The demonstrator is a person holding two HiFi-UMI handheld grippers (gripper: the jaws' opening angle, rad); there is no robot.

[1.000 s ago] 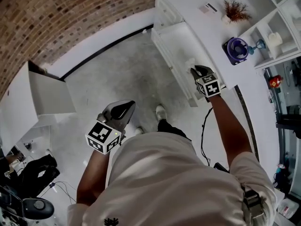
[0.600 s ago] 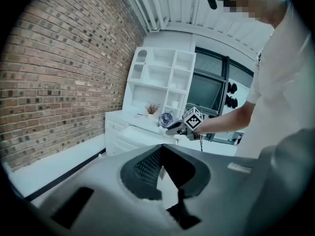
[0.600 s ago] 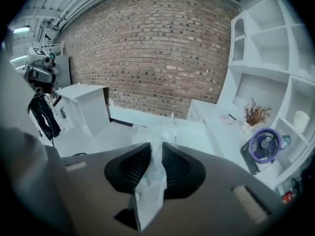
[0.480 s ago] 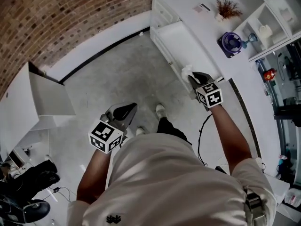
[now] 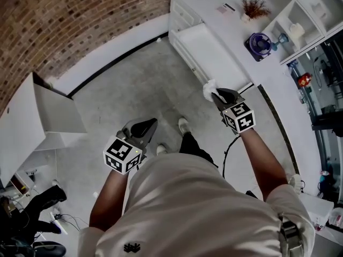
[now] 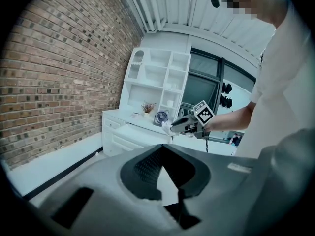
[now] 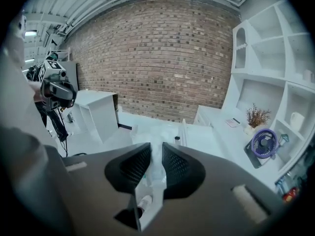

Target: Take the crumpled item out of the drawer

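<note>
The crumpled item (image 5: pixel 208 89) is a pale, thin wad. My right gripper (image 5: pixel 217 94) is shut on it and holds it in the air, just off the near corner of the white dresser. In the right gripper view the crumpled item (image 7: pixel 154 167) fills the gap between the two dark pads. The drawer (image 5: pixel 210 51) stands pulled out beyond it, its inside white and bare where it shows. My left gripper (image 5: pixel 147 126) hangs low over the floor by my left side, jaws together with nothing in them. The left gripper view shows the right gripper (image 6: pixel 178 126) beside the drawer (image 6: pixel 129 133).
On the dresser top stand a purple fan (image 5: pixel 259 43) and a dried plant (image 5: pixel 251 6). White shelves (image 5: pixel 300 15) rise behind them. A white cabinet (image 5: pixel 51 111) stands at the left near the brick wall (image 5: pixel 64 20). Grey floor (image 5: pixel 139 84) lies between them.
My right gripper has drawn back from the drawer toward me, carrying the crumpled item with it. The left gripper has stayed about where it was.
</note>
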